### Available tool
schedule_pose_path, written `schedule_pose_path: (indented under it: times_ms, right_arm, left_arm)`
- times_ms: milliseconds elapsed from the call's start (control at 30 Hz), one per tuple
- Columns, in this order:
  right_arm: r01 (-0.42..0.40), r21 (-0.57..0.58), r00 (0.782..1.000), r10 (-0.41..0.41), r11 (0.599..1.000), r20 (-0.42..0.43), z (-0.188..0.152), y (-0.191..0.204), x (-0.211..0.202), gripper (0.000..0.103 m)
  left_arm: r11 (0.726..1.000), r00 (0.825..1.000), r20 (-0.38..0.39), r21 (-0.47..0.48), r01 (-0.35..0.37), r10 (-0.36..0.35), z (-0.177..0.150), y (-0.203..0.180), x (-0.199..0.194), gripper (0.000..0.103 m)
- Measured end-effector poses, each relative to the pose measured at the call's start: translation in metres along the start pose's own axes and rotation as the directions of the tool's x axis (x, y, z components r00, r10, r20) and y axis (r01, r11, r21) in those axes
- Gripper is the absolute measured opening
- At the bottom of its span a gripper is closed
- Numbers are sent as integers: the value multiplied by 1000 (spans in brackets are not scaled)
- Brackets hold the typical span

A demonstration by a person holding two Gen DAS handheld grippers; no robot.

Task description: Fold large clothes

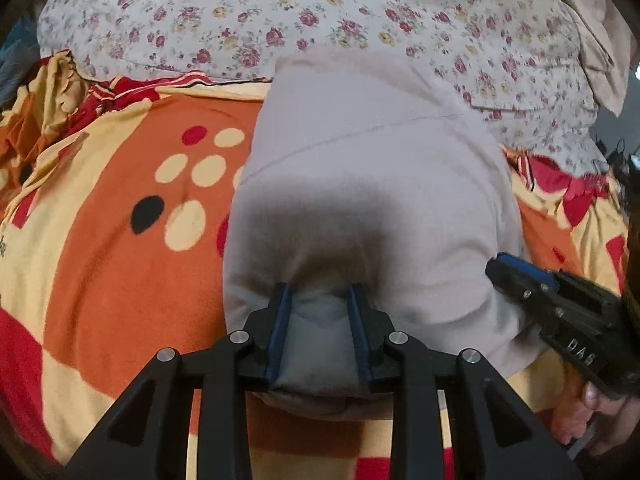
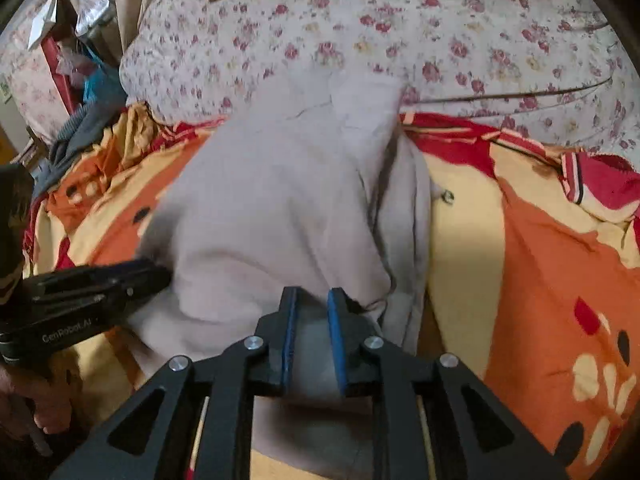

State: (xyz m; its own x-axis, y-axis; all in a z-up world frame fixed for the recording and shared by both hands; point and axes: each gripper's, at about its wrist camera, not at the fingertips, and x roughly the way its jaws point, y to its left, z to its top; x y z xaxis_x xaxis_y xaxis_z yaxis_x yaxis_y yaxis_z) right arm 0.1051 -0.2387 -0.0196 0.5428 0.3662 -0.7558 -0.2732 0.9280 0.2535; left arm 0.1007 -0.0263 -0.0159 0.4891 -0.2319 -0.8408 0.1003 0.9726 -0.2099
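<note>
Both grippers' fingers (image 1: pixel 285 320) pinch the grey garment (image 1: pixel 372 152); only the right view shows clutter (image 2: pixel 80 80).

Pale grey fleece garment (image 1: pixel 372 168) is lying down the middle of the bed, over the orange, yellow and red patterned blanket (image 1: pixel 120 260). Open blanket is showing to its left and to its right (image 2: pixel 540 280); a tool could be passing there. White quilt with small red flowers (image 1: pixel 320 12) is bulging up along the far edge, blocking passage beyond. Left tool (image 1: pixel 320 292) and right tool (image 2: pixel 314 296) are each closing on a fold at the near edge, near each other.
</note>
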Motion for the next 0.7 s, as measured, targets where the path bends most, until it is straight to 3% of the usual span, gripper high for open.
schedule_pose_path:
  times_ms: [67,133,233,267,300,333,367,533,633,700]
  right_arm:
    - [2,11,999,-3,1000,54,5,0,-12,16]
    - [0,28,981,-5,1000,195,16,1,-36,16]
    - [66,38,952,-75,997,296,42,10,-49,18]
    - [95,56,948,-108,994,300,53,14,-47,24]
    - [126,88,946,-147,988,289,70,17,-43,31]
    - [135,116,952,-161,984,262,82,18,-36,47]
    - [140,144,956,-172,980,238,94,18,-28,51]
    - [179,146,974,-196,973,114,141,15,34,50]
    - [231,125,972,-236,965,21,140,-2,78,46]
    - [254,128,967,-255,959,-4,130,-15,93,46]
  left_arm:
    - [997,998,36,-56,62,-60,15,6,-14,17]
    - [994,992,95,-68,88,-82,33,11,-24,17]
    - [997,987,149,-47,67,-59,64,16,-17,18]
    - [996,987,155,-59,61,-51,74,18,-10,18]
    - [994,987,153,-87,62,-48,86,23,1,18]
    - [993,988,148,-105,56,-40,95,26,9,17]
    - [993,990,140,-112,43,-27,106,28,20,18]
    - [993,988,154,-115,16,2,159,25,54,18]
    - [998,988,144,-32,-57,61,179,10,79,18]
    - [999,995,94,11,-35,34,179,5,103,18]
